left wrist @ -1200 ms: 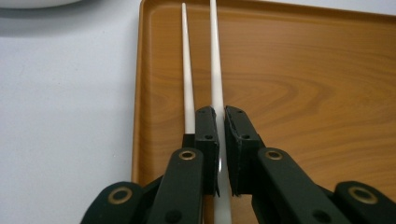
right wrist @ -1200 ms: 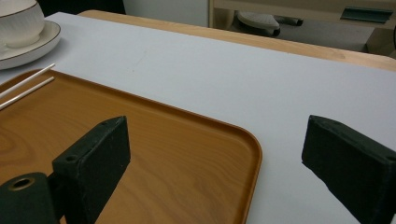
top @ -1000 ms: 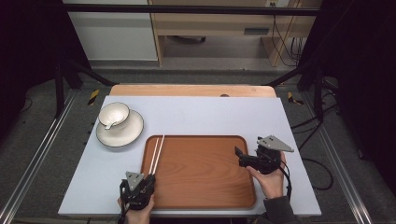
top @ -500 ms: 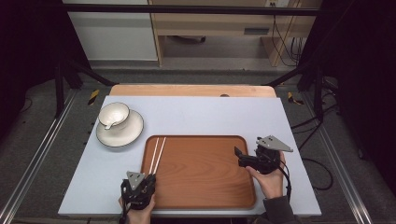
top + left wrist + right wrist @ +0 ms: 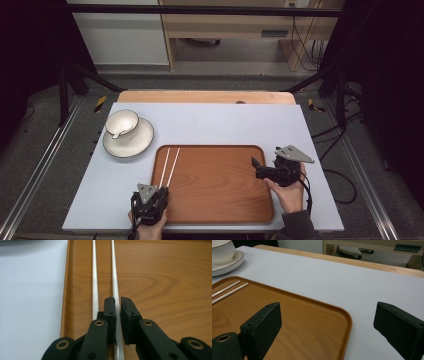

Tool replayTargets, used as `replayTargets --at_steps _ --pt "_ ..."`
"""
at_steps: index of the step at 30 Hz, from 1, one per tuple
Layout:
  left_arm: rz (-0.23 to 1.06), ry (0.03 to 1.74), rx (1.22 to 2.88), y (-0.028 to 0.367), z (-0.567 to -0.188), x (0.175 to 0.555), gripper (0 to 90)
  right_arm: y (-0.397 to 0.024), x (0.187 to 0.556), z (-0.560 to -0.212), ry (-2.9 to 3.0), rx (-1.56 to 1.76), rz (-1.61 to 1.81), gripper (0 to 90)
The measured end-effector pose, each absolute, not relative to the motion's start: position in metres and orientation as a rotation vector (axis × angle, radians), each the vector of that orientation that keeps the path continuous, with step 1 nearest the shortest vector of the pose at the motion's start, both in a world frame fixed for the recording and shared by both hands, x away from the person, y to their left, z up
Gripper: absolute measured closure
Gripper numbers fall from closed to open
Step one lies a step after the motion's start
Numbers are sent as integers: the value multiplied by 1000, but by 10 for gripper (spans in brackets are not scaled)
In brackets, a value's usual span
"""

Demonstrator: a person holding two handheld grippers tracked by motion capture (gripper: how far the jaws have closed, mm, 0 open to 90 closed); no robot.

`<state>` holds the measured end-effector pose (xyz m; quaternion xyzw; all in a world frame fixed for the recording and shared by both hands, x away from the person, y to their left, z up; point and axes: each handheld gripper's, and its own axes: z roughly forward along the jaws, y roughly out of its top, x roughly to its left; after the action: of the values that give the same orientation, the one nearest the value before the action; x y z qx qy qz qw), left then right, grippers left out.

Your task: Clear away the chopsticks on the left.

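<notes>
Even soft light, dark surroundings, slight blur.

In the left gripper view the gripper (image 5: 118, 302) covers the near end of one chopstick (image 5: 114, 277). In the right gripper view the cup (image 5: 222, 250) and saucer (image 5: 229, 263) are cut off.

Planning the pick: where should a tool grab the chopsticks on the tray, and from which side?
Grip the near ends of the chopsticks, coming from the person's side along their length. They lie flat, side by side, near the left rim of the tray, so pinch across the thin shafts. The left tool already sits there, jaws nearly shut over one stick; whether it presses on it I cannot tell.
</notes>
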<state>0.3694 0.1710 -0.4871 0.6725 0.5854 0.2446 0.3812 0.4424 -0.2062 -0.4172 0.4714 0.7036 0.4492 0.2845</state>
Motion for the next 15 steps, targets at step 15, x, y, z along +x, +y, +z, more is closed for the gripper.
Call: replayTargets --at_steps 15 --pt "613 1369 1718 172 -467 373 731 -209 441 -415 1867 1266 1211 77"
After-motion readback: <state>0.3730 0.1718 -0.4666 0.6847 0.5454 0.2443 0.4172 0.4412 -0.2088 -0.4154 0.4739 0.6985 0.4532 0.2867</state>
